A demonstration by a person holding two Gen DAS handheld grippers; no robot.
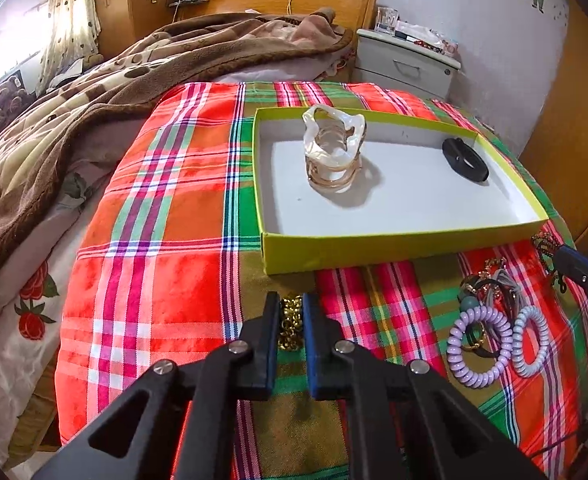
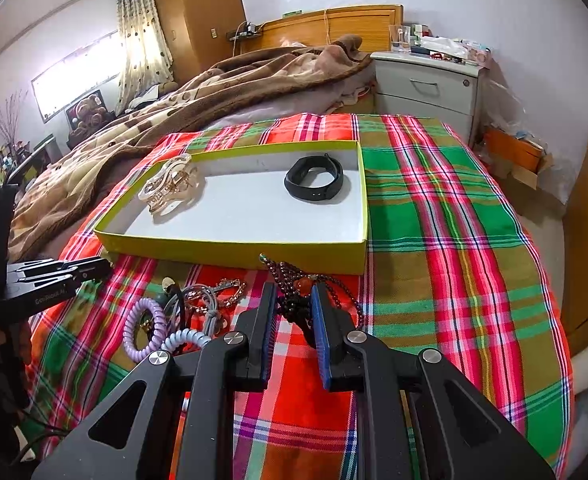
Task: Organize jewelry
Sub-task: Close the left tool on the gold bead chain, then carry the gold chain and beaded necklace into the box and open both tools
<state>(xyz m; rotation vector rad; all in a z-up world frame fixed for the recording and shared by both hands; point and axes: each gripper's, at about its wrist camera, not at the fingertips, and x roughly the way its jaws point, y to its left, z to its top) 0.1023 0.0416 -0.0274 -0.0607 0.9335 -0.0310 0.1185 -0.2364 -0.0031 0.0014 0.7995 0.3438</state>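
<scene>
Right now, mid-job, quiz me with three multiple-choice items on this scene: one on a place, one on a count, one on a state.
1. Where does the black band lie?
A. inside the box
B. on the plaid cloth
C. on the nightstand

2. How many things lie in the box?
A. one
B. two
C. four

3. What is the left hand-held gripper doing?
A. standing wide open over bare cloth
B. holding the purple coil tie
C. closed on the gold chain

Key: 1 A, the band rests on the box's white floor. 2 B, only the band and the clear hair claw are inside. 3 C, the left wrist view shows both pads against the gold links.
</scene>
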